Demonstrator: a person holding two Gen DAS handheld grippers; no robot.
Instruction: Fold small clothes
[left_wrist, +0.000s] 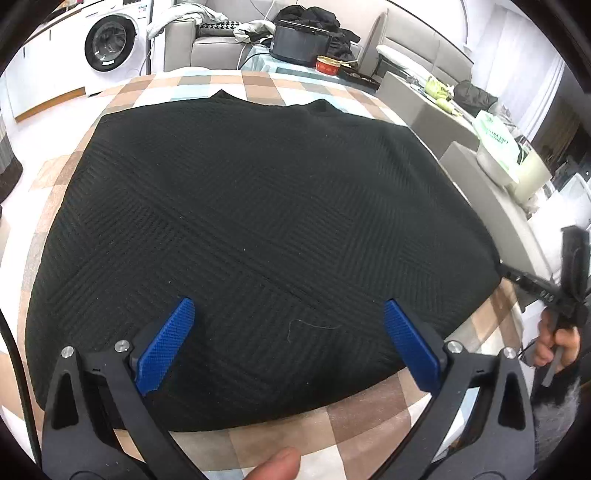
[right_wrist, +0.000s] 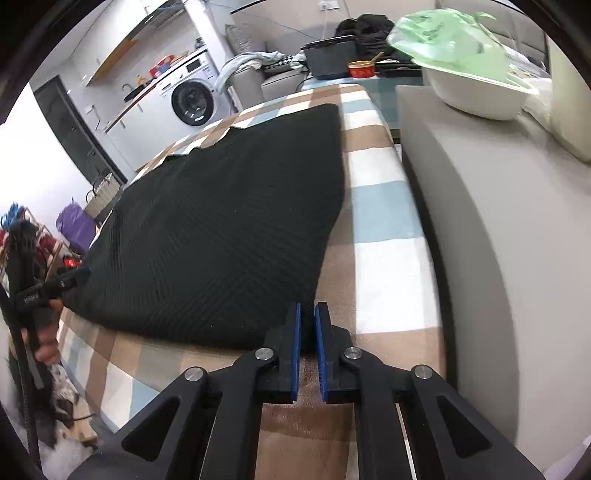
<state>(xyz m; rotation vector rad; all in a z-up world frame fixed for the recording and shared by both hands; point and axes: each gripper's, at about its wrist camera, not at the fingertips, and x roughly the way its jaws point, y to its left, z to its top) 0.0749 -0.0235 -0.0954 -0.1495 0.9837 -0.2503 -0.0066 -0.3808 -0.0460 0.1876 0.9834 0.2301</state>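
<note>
Left tool (left_wrist: 286, 343) was held apart over black garment (left_wrist: 251, 229); right tool (right_wrist: 307, 314) nearly closed at its corner, empty. A shallow pinch could be lost, so the fold would slip.

A black ribbed garment (right_wrist: 221, 221) lies spread flat on a checked brown, white and blue cloth (right_wrist: 384, 206) covering a table. The right gripper (right_wrist: 307, 314) is at the garment's near corner, its blue-padded fingers (right_wrist: 296, 343) nearly together with a narrow gap, and whether they pinch the fabric cannot be told. At the far left edge, the left gripper (right_wrist: 74, 278) touches the garment's other near corner, and a washing machine (right_wrist: 192, 101) stands in the background.
</note>
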